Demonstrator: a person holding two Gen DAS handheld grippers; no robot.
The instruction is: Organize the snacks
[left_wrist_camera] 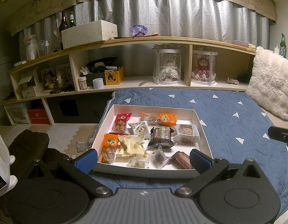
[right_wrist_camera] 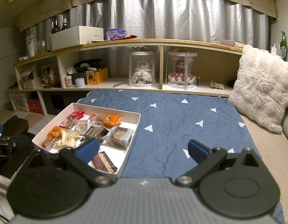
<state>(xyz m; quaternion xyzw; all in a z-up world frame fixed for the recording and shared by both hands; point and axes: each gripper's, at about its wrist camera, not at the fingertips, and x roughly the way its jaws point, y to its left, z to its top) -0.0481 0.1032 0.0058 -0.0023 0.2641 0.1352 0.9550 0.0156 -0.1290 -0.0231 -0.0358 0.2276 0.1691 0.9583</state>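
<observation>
Roughly a dozen wrapped snacks (left_wrist_camera: 153, 136) lie loose in the white tray (left_wrist_camera: 203, 128) at mid-frame on the blue quilt (right_wrist_camera: 181, 115). They look light, crinkly and slippery; the cake-like ones would likely crush, so a pinch on a sealed wrapper edge seems safest. The left gripper (left_wrist_camera: 143, 160) hovers low over the tray's near rim, jaws spread wide and empty. The right gripper (right_wrist_camera: 143, 152), equally agape, straddles the tray's right wall.

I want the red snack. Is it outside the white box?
No, the red snack lies inside the white box, near its far left corner.
</observation>
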